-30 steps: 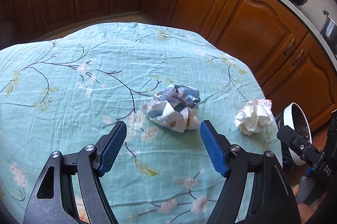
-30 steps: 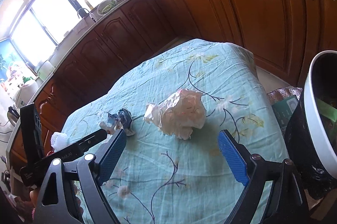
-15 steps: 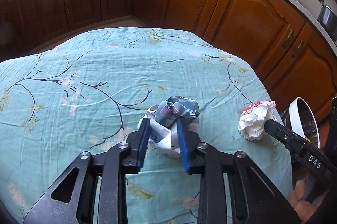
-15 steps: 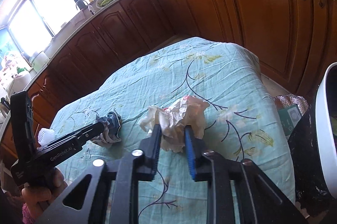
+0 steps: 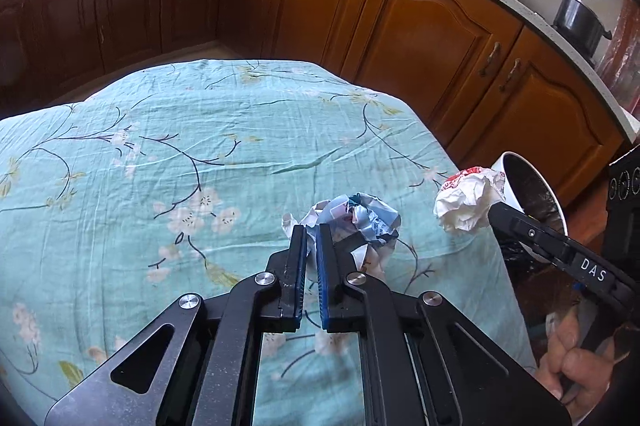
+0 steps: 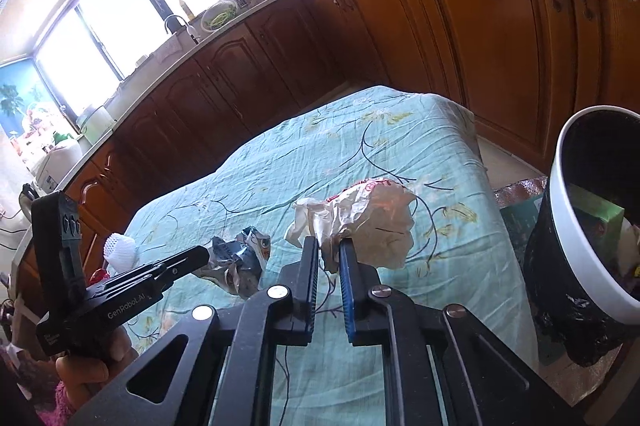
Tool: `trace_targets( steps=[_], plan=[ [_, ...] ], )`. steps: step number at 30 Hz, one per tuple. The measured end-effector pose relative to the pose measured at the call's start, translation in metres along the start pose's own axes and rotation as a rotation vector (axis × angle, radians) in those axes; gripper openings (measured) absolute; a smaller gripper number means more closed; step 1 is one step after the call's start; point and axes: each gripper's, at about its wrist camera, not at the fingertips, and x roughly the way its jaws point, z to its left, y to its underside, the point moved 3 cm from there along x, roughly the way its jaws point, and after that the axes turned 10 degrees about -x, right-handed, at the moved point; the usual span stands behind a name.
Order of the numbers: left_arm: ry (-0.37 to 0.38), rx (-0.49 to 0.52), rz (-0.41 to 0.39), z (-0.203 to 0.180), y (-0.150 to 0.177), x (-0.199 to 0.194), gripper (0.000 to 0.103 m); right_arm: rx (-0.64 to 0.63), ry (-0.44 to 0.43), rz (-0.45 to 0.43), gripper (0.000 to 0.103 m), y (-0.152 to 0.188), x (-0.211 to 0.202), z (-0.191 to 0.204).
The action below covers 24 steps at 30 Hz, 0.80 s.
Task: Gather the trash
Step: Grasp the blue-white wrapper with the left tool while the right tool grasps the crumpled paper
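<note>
On the teal floral tablecloth (image 5: pixel 200 146), my left gripper (image 5: pixel 311 232) has its jaws closing tight on a crumpled blue-and-white wrapper (image 5: pixel 360 218), pinching its near edge. My right gripper (image 6: pixel 329 246) is closing on a crumpled white paper ball with red print (image 6: pixel 372 222), its pads pressing a fold of it. Each gripper shows in the other's view: the right gripper (image 5: pixel 496 216) with the paper ball (image 5: pixel 468 202), and the left gripper (image 6: pixel 200 254) with the wrapper (image 6: pixel 240 258). Whether either piece is clear of the cloth I cannot tell.
A white-rimmed bin (image 6: pixel 560 226) lined with a black bag stands off the table's right edge, with a green box inside. A white mesh object (image 6: pixel 120 250) lies at the far left edge. Brown wooden cabinets (image 5: pixel 432 38) curve around behind. A hand (image 5: pixel 572 362) grips each handle.
Both grippers went from wide open around their trash to shut on it. Both views then pulled back and tilted up a little, with the wrapper and the paper ball staying in the jaws.
</note>
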Motion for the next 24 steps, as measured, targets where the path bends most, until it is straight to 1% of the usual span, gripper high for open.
trace_targets(
  steps=[3,5,9,11,12,13,14,15,16,17,18,19,20,21,24],
  plan=[
    [-0.001,0.036,0.004,-0.006,0.004,-0.003,0.005,-0.002,0.0,-0.007,0.01,0.004,-0.01,0.0],
    [0.011,0.043,0.016,-0.008,0.006,0.0,0.005,0.002,-0.002,-0.01,0.01,0.007,-0.015,-0.001],
    [-0.013,0.058,0.037,-0.012,0.01,0.013,0.008,0.014,-0.011,-0.009,0.01,0.013,-0.017,-0.003],
    [-0.039,0.066,0.047,-0.013,0.014,0.02,0.019,0.024,-0.009,-0.007,0.01,0.019,-0.021,-0.005],
    [-0.052,0.069,0.046,-0.012,0.015,0.022,0.029,0.031,-0.01,-0.006,0.01,0.021,-0.022,-0.007],
    [-0.069,0.071,0.046,-0.011,0.017,0.024,0.043,0.037,-0.011,-0.006,0.01,0.022,-0.023,-0.008],
    [-0.089,0.069,0.049,-0.01,0.019,0.026,0.051,0.041,-0.01,-0.007,0.01,0.023,-0.024,-0.009],
    [-0.096,0.065,0.048,-0.008,0.021,0.028,0.055,0.043,-0.008,-0.009,0.01,0.024,-0.025,-0.01],
    [-0.089,0.062,0.049,-0.007,0.024,0.029,0.054,0.045,-0.007,-0.011,0.01,0.025,-0.027,-0.01],
    [-0.083,0.061,0.058,-0.006,0.026,0.031,0.051,0.047,-0.007,-0.013,0.01,0.026,-0.028,-0.011],
    [-0.071,0.059,0.068,-0.006,0.028,0.034,0.033,0.049,-0.006,-0.014,0.01,0.027,-0.029,-0.011],
    [-0.051,0.052,0.084,-0.006,0.03,0.037,0.024,0.05,-0.005,-0.016,0.01,0.027,-0.03,-0.012],
    [-0.055,0.049,0.079,-0.007,0.03,0.037,0.023,0.051,-0.003,-0.017,0.01,0.027,-0.032,-0.013],
    [-0.056,0.053,0.069,-0.008,0.03,0.035,0.021,0.054,-0.002,-0.019,0.01,0.028,-0.033,-0.013],
    [-0.036,0.054,0.067,-0.013,0.03,0.03,0.018,0.062,0.002,-0.027,0.01,0.029,-0.039,-0.016]
  ],
)
